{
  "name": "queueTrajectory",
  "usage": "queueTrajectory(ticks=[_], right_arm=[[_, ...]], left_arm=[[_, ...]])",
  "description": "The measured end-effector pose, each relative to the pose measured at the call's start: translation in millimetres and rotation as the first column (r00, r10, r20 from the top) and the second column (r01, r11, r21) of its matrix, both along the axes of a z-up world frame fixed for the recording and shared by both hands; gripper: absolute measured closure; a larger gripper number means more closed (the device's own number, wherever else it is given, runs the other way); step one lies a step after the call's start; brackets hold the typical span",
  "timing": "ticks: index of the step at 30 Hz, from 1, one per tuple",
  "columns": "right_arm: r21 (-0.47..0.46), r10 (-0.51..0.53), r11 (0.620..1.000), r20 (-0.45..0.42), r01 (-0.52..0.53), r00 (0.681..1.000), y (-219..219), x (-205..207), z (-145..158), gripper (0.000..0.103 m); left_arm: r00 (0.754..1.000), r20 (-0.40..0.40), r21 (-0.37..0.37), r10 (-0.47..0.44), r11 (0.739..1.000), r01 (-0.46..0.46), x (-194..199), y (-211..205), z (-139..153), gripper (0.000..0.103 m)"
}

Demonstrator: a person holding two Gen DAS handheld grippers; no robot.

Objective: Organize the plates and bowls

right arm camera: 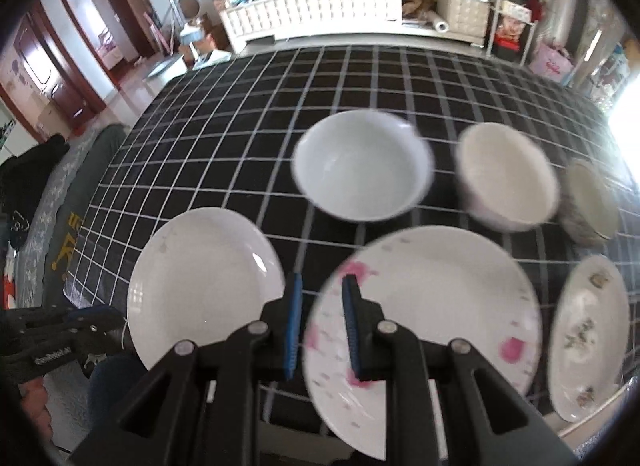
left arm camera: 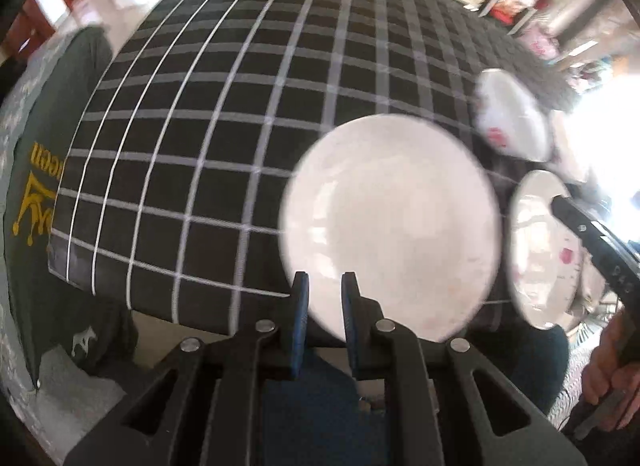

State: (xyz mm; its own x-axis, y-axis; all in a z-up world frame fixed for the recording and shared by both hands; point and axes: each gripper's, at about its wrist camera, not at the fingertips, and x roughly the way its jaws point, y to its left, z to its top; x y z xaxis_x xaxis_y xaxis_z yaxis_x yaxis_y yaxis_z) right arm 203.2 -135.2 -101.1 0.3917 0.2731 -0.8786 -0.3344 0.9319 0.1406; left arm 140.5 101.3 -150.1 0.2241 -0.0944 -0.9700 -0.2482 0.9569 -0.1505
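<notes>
- Looking along the left tongs (left arm camera: 324, 294), the blue pads stand a narrow gap apart and grip nothing; the near rim of a plain plate (left arm camera: 390, 225) shows between and just past the tips, but whether they touch it I cannot tell.
- That plate lies on a black checked cloth (left arm camera: 224, 113) over the counter, near its near edge.
- Further right a bowl (left arm camera: 514, 115) sits blurred toward the right edge, and a pink-marked plate (left arm camera: 536, 250) lies just beside the plain one.
- One black finger of the right tongs (left arm camera: 580, 225) crosses over the pink-marked plate, with a hand (left arm camera: 610, 370) below it at the frame's lower right.
- A green cloth with yellow print (left arm camera: 36, 193) hangs past the counter's left edge.
- From the right wrist view, the right tongs (right arm camera: 320, 302) are likewise slightly parted and hold nothing; the right pad lies over the pink plate (right arm camera: 432, 290), the left pad over cloth (right arm camera: 240, 113) between the two plates.
- The plain plate (right arm camera: 204, 282) is at the near left.
- Behind sit a white bowl (right arm camera: 362, 169), a cream bowl (right arm camera: 508, 175) and a third bowl (right arm camera: 588, 201) in a row toward the right edge.
- A flowered plate (right arm camera: 588, 338) lies at the near right corner.
- The left tongs (right arm camera: 52, 342) show at lower left.
</notes>
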Motion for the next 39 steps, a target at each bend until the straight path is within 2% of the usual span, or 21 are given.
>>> queueTrajectory(ticks=[4, 7, 11, 15, 20, 32, 39], right_arm=[[-0.001, -0.038, 0.999, 0.022, 0.038, 0.999, -33.3, -6.1, 7.0, 0.078], [-0.005, -0.067, 0.998, 0.029, 0.067, 0.997, -53.2, -7.8, 8.3, 0.078], [-0.007, -0.111, 0.994, 0.028, 0.111, 0.993, -81.0, -9.7, 2.2, 0.078], [-0.004, -0.149, 0.989, 0.018, 0.149, 0.989, -103.3, -7.8, -7.9, 0.078], [-0.001, -0.182, 0.983, -0.021, 0.182, 0.983, -126.9, -0.7, -27.5, 0.078], [0.002, -0.219, 0.976, -0.085, 0.22, 0.972, -144.1, 15.5, -58.0, 0.078], [-0.004, -0.218, 0.976, -0.106, 0.219, 0.97, -138.9, 18.6, -65.7, 0.079]], left_arm=[[0.989, 0.091, -0.014, -0.113, 0.993, 0.115, 2.4, -47.1, 25.9, 0.088], [0.973, 0.124, -0.017, -0.197, 0.98, 0.2, 8.0, -81.9, 33.4, 0.088], [0.954, 0.133, -0.057, -0.267, 0.959, 0.277, 18.1, -116.3, 30.3, 0.088], [0.943, 0.13, -0.059, -0.307, 0.947, 0.316, 32.8, -136.9, 17.9, 0.088], [0.943, 0.103, -0.094, -0.317, 0.94, 0.327, 46.3, -148.5, -2.3, 0.088], [0.937, 0.048, -0.012, -0.346, 0.938, 0.347, 76.1, -163.4, -34.6, 0.088], [0.934, 0.008, -0.04, -0.357, 0.933, 0.357, 81.5, -163.3, -54.1, 0.089]])
